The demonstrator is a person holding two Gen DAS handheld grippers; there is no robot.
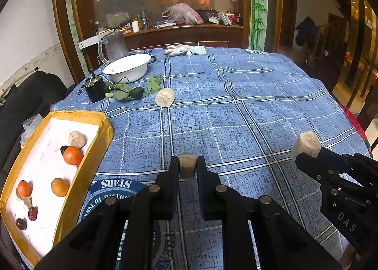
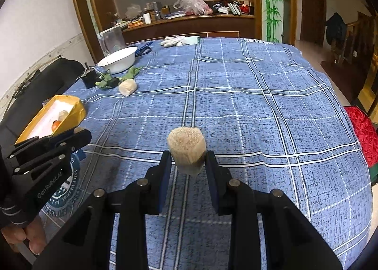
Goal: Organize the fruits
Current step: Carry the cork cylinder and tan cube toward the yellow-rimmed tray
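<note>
Two pale, fibrous, stubby cylinders are in hand at once. The left hand-held gripper (image 1: 187, 167) is clamped on the smaller pale fibrous chunk (image 1: 187, 166), pinched across its flanks just above the blue plaid cloth (image 1: 236, 116) that covers the counter. The right hand-held gripper (image 2: 188, 163) is clamped on the larger pale fibrous cylinder (image 2: 186, 152), its pads pressing the lower sides while the rough cut top stands clear above the fingers.

Both pieces look light and dry, with a coarse surface that should give good friction; they seem firm rather than squashy, though the fibres may shed or crumble under a hard squeeze. A hold across the curved sides, near the middle, looks safest.

To the left sits the yellow-rimmed white tray (image 1: 94, 152), holding small round oranges (image 1: 71, 154), dark red dates (image 1: 32, 213) and another pale piece (image 1: 76, 139). Farther on, a third pale fibrous cylinder (image 1: 165, 97) lies loose on the cloth, beside green leaves (image 1: 153, 84). Beyond them stands a white enamel basin (image 1: 127, 68).
</note>
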